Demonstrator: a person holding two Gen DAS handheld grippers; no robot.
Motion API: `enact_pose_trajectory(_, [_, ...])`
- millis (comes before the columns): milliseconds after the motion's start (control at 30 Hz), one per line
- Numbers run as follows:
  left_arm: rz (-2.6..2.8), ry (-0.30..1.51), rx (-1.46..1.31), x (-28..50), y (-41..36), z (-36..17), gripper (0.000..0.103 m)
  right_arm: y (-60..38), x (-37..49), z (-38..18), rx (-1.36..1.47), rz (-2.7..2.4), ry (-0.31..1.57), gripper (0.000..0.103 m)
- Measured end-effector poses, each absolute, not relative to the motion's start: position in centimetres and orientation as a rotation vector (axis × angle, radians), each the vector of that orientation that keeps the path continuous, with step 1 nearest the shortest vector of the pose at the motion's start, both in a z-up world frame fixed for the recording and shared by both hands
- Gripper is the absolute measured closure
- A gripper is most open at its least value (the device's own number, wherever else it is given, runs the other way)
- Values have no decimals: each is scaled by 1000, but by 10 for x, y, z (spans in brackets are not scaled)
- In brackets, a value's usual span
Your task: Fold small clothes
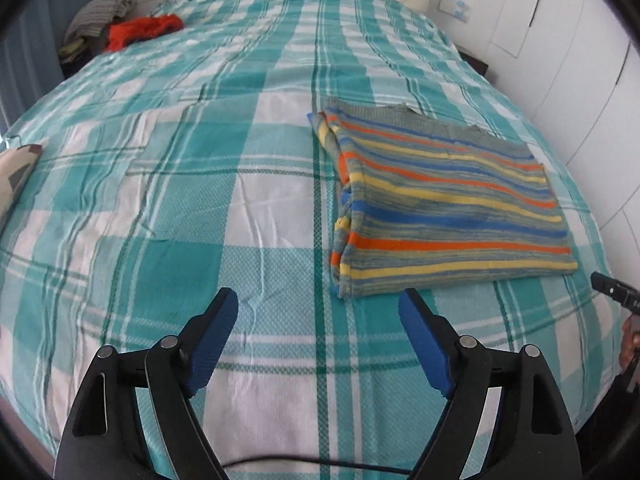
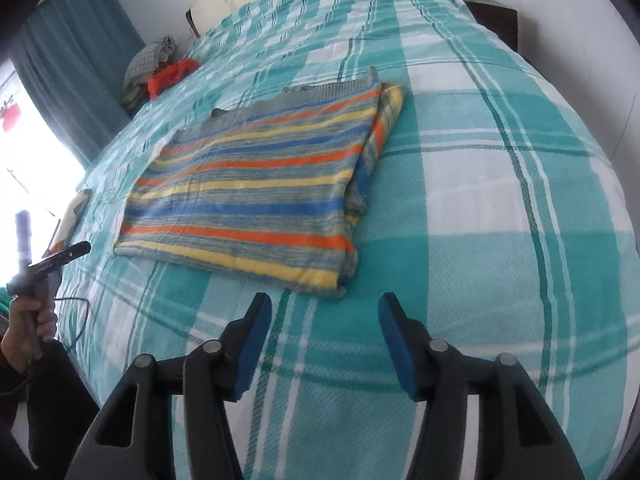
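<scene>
Going left to right across the bed, the far-left corner beyond both tongs holds a heap of unfolded clothes (image 1: 120,26), a grey-striped piece with an orange-red one against it, well apart from everything else. The left gripper (image 1: 318,318) hangs over bare teal plaid bedspread (image 1: 168,200) with its blue pads spread wide and nothing between them. Ahead of it and to its right lies the striped knit garment (image 1: 448,204), folded into a flat rectangle of grey, orange, yellow and blue bands; its near left corner sits just beyond the left gripper's right finger. The stripes, and the longer side, run crosswise to the tongs, and the thick doubled edge is on the garment's left as the left camera sees it. From the right wrist view the same striped knit garment (image 2: 256,192) lies ahead and to the left of the right gripper (image 2: 324,314), whose pads are likewise spread and empty, its near corner just beyond the left finger. So the garment lies between the two tongs, and each stands close to a near corner. By my judgement, another fold would call for both tongs, one at each near corner.
</scene>
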State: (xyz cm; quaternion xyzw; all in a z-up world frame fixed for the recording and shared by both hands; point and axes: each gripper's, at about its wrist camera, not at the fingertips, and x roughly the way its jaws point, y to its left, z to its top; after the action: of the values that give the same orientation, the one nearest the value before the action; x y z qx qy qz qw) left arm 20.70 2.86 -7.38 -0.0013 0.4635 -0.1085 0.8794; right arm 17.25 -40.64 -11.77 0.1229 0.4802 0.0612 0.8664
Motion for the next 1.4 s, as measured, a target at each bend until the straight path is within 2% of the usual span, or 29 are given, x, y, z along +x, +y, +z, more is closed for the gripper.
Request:
enact_pose_trajectory(267, [-178, 930, 32, 170, 2, -65, 18, -369, 119, -135, 284, 108, 985, 42])
enact_pose_trajectory(767, [-167, 922, 121, 136, -26, -60, 18, -353, 78, -145, 260, 82, 938, 39])
enact_pose_trajectory(967, [-303, 976, 269, 102, -82, -88, 18, -367, 74, -139, 342, 26, 892, 39])
enact_pose_trajectory(1100, [-432, 930, 372, 93, -135, -91, 18, -380, 72, -129, 389, 13, 850, 37])
enact_pose_trajectory(1400, [-703, 873, 383, 161, -263, -98, 18, -445, 122, -111, 502, 24, 849, 36])
